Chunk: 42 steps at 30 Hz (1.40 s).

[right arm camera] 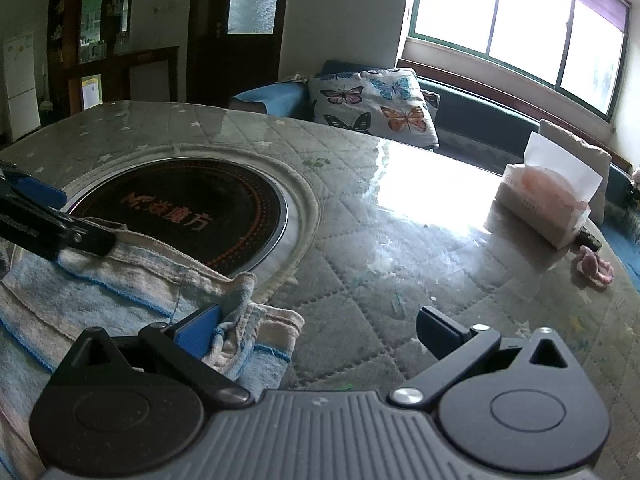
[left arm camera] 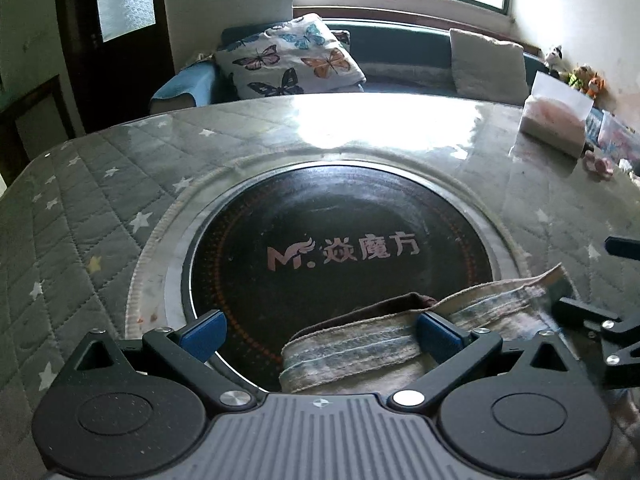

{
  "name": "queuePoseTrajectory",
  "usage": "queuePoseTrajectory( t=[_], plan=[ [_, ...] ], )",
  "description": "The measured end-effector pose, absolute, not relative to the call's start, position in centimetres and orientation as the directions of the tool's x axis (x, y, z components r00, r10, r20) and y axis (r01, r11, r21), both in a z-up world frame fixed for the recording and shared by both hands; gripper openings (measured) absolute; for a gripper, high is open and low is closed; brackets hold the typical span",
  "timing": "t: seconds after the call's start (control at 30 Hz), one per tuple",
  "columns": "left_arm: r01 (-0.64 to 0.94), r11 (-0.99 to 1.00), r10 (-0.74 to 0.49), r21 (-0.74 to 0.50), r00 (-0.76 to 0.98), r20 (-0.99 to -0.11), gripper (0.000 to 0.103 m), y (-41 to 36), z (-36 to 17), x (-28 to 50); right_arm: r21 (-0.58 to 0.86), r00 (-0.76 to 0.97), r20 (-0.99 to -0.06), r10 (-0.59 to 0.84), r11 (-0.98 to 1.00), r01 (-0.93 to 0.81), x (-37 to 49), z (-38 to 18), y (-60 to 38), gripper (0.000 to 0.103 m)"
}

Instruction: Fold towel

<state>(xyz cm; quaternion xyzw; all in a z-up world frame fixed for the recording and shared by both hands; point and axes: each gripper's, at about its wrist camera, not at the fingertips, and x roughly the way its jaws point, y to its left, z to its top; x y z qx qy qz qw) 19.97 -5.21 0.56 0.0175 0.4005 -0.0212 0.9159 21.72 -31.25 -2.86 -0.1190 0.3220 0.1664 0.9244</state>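
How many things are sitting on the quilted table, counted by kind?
Striped blue-and-beige cloth towel: 1
White tissue box: 1
Small pink toy: 1
Round black cooktop plate: 1
Total: 4

The towel (right arm camera: 100,300) is pale blue and off-white stripes with darker blue edging, kinda faded. Table cover (left arm camera: 80,216) is grey quilted diamonds with little white stars, one yellow. The round hob plate (left arm camera: 340,256) is black with an orange dotted ring and pinkish lettering. Cushion (left arm camera: 288,60) is white with blue, orange and dark butterflies. Gripper pads (left arm camera: 204,330) are blue on black.
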Motion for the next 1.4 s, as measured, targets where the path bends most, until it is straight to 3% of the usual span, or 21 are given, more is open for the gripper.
queuePoseTrajectory(
  t=[0.5, 0.9, 1.4],
  plan=[
    [0.043, 0.999, -0.021, 0.012, 0.687, -0.726, 0.103, -4.6, 1.9, 18.3, -0.115, 0.751, -0.593, 0.291, 0.892, -0.437, 18.1, -0.6, -30.4, 0.103],
    [0.092, 0.996, -0.062, 0.002, 0.681, -0.73, 0.103, -4.1, 2.0, 11.1, -0.128, 0.666, -0.589, 0.458, 0.761, -0.636, 9.6, -0.2, -27.5, 0.103],
    [0.148, 0.988, -0.07, 0.044, 0.681, -0.729, 0.103, -2.9, 0.7, 2.7, -0.221, 0.639, -0.602, 0.479, 0.669, -0.71, 5.8, -2.5, -24.4, 0.103]
  ],
)
